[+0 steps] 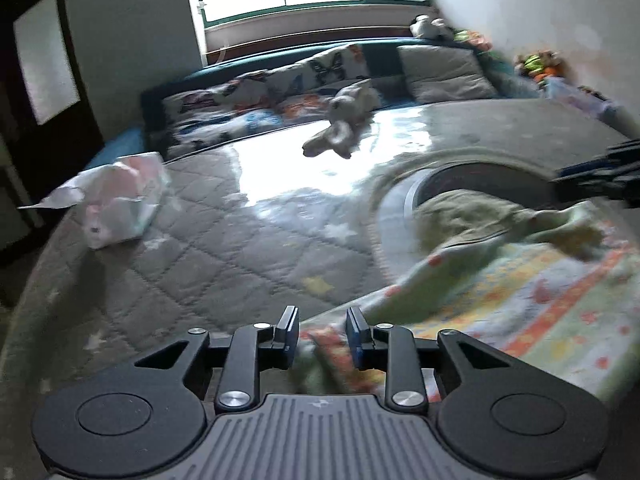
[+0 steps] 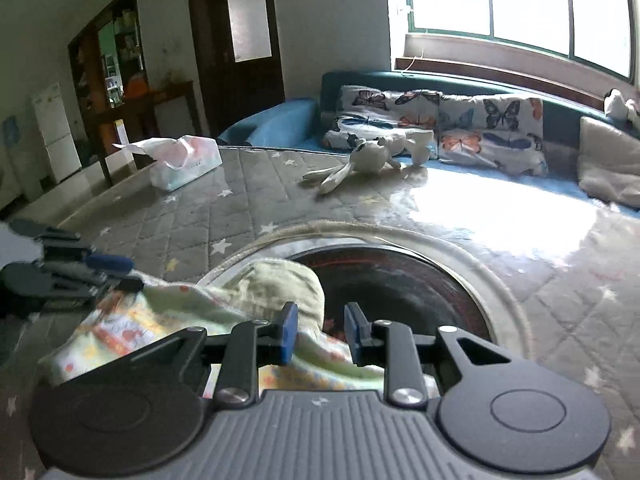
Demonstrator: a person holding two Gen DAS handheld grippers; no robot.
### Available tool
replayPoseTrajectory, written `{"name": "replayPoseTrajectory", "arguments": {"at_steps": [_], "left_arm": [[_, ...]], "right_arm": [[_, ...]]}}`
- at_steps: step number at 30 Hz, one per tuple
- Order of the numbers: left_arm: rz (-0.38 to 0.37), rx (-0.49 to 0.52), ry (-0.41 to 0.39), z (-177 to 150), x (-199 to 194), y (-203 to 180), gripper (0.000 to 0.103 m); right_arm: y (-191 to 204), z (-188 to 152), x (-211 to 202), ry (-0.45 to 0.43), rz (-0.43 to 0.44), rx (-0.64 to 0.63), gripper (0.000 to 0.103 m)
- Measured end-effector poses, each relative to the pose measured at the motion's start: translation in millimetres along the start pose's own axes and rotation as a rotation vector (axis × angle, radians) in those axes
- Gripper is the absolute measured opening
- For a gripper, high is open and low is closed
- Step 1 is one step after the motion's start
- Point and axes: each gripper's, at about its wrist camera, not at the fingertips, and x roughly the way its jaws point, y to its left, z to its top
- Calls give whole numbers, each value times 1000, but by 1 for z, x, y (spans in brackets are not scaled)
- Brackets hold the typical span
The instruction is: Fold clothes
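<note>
A pale green garment (image 1: 520,280) with orange and yellow print lies on a grey quilted mat (image 1: 208,248), partly draped over a round dark basin (image 1: 476,176). My left gripper (image 1: 322,334) is open, its blue pads either side of the garment's near edge. My right gripper (image 2: 320,330) is open over the garment (image 2: 168,312) at the rim of the basin (image 2: 400,280), cloth bunched between its pads. The left gripper also shows at the left in the right wrist view (image 2: 92,268). The right gripper shows at the right edge in the left wrist view (image 1: 600,184).
A tissue pack (image 1: 116,200) lies on the mat's left, also seen in the right wrist view (image 2: 184,160). A plush rabbit (image 2: 372,160) lies at the mat's far edge. Butterfly pillows (image 2: 440,124) line a blue sofa under a window. A dark door (image 2: 240,40) stands behind.
</note>
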Motion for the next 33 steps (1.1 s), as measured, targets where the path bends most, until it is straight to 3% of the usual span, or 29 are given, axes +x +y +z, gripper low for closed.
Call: {"name": "replayPoseTrajectory", "arguments": {"at_steps": [5,10,12,16,19,24,29,33], "left_arm": [[37,-26,-34,5,-11,0,28],[-44,-4,-86,16,-31,-17,28],[-94,7,-89,19,-34,-27,28],[-178,23,-70,24,-25,-47,29],[-215,41,-48,28,-12,-64,29],[-235,37,-17,33,10,-77,29],[-238,-21,21,33,28,-70,28],[-252,-63,28,33,32,-64,28]], "right_arm": [[-1,-21,-9,37,29,27,24],[-19,-36,6,66,-15,95,23],[-27,-37,8,56,-29,130,18],[-29,-32,4,29,-64,130,19],[-18,-25,2,14,-32,106,19],[-2,-16,18,41,22,71,14],[-7,-13,46,74,4,102,14],[-5,-8,44,54,-11,90,14]]}}
